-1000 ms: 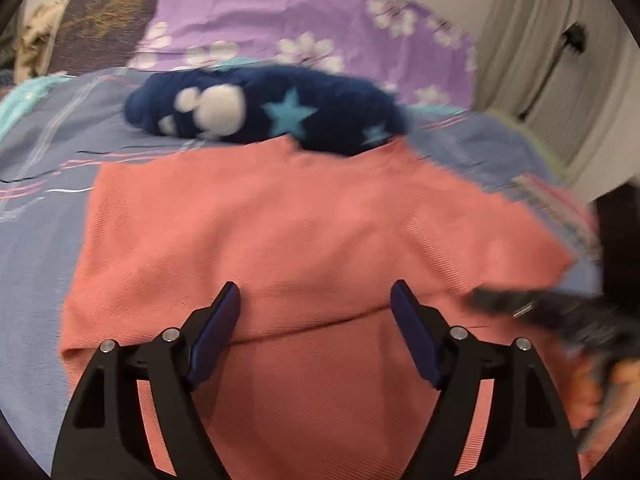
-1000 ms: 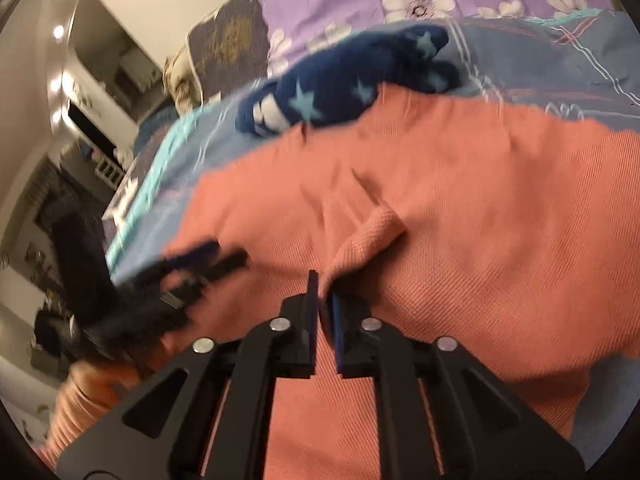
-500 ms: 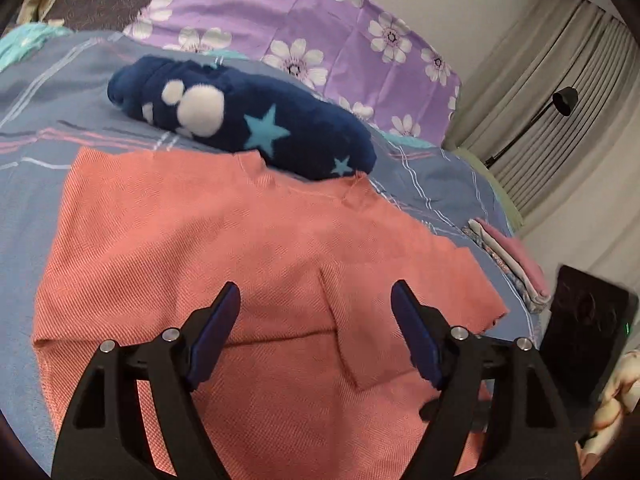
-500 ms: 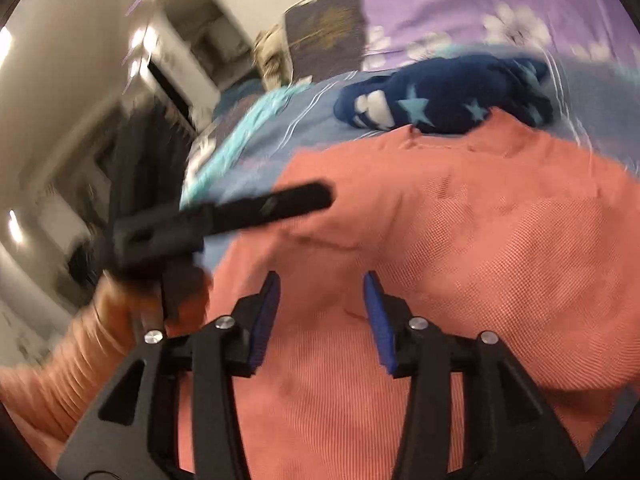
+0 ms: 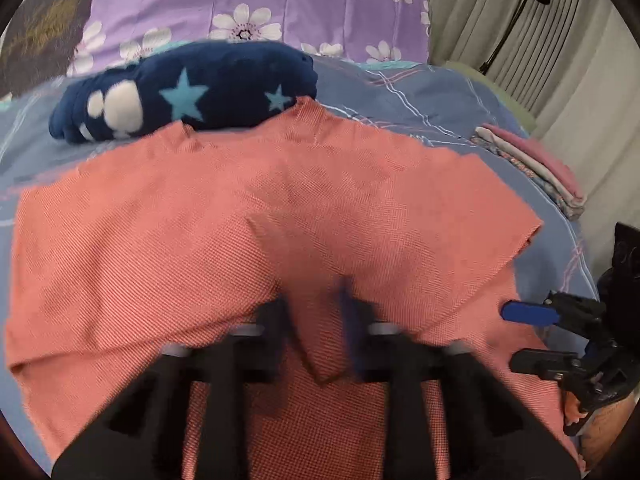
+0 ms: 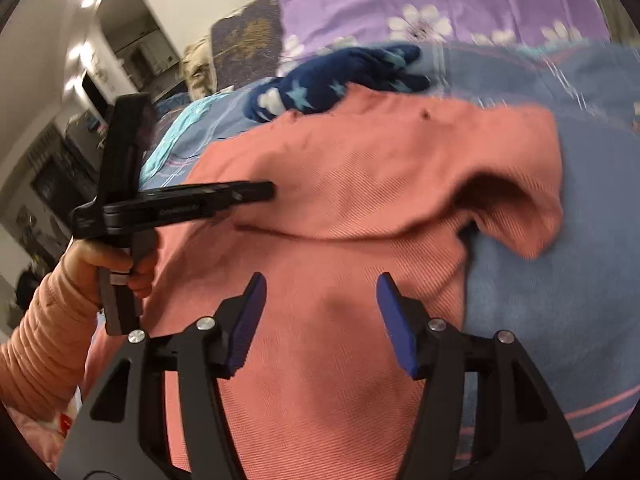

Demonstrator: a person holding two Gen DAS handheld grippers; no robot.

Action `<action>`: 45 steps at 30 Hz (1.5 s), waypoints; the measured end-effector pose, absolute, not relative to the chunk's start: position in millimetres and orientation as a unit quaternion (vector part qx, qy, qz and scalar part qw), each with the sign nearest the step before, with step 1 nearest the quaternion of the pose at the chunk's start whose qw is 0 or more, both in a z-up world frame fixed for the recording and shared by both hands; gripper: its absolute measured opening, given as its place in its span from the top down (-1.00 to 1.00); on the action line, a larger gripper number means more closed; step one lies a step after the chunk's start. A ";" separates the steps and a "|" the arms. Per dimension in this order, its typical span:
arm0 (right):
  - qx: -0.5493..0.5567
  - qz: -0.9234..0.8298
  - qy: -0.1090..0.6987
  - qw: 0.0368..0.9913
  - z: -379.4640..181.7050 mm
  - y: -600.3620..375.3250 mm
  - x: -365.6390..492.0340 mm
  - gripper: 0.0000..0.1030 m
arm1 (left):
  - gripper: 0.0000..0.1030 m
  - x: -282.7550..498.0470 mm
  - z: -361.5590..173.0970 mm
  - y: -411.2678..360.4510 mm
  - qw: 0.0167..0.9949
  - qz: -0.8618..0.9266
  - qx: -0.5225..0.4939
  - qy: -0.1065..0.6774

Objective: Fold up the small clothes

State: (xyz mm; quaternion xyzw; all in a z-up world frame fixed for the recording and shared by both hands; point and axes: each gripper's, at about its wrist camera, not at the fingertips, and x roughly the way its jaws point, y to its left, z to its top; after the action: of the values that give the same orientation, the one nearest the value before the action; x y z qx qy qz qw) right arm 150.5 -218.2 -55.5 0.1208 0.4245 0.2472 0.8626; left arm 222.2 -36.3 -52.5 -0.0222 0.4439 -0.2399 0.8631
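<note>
Salmon garment (image 5: 168, 240) flap between blurred left fingers (image 5: 280, 320); right fingers (image 6: 252, 312) spread.

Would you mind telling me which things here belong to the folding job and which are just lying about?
In use: salmon garment, left gripper, right gripper.

Lying about: navy star blanket, folded clothes stack, purple floral pillow.

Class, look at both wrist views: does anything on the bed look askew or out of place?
Yes. The salmon garment's right edge is curled up in a hollow hump instead of lying flat, and a strip lies slanted across its middle.
</note>
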 end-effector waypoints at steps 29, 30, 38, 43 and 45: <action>0.139 0.234 0.423 0.864 -65.5 -217.0 153.3 -0.22 | -0.05 231.8 -23.0 76.0 0.925 -0.080 0.007 0.372; 0.124 0.226 0.424 0.868 -63.0 -212.9 152.0 -0.22 | -0.11 235.3 -29.5 69.4 0.919 -0.087 0.011 0.384; 0.033 0.222 0.450 0.864 -52.2 -154.2 181.7 -0.26 | -0.38 239.7 -70.1 52.5 0.900 -0.093 0.007 0.426; 0.095 0.127 0.416 0.895 -47.9 -169.5 207.2 -0.04 | -0.44 233.0 -67.0 65.4 0.904 -0.114 -0.034 0.411; 0.147 0.126 0.388 0.901 -40.6 -184.7 204.8 0.06 | -0.44 229.6 -62.7 73.9 0.908 -0.118 -0.068 0.396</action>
State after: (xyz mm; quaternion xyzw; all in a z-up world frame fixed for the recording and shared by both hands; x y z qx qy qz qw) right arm 204.8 -184.7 -40.6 0.1470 0.3880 0.1262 0.9011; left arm 229.6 73.9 -62.7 -0.0677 0.3957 -0.1184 0.9082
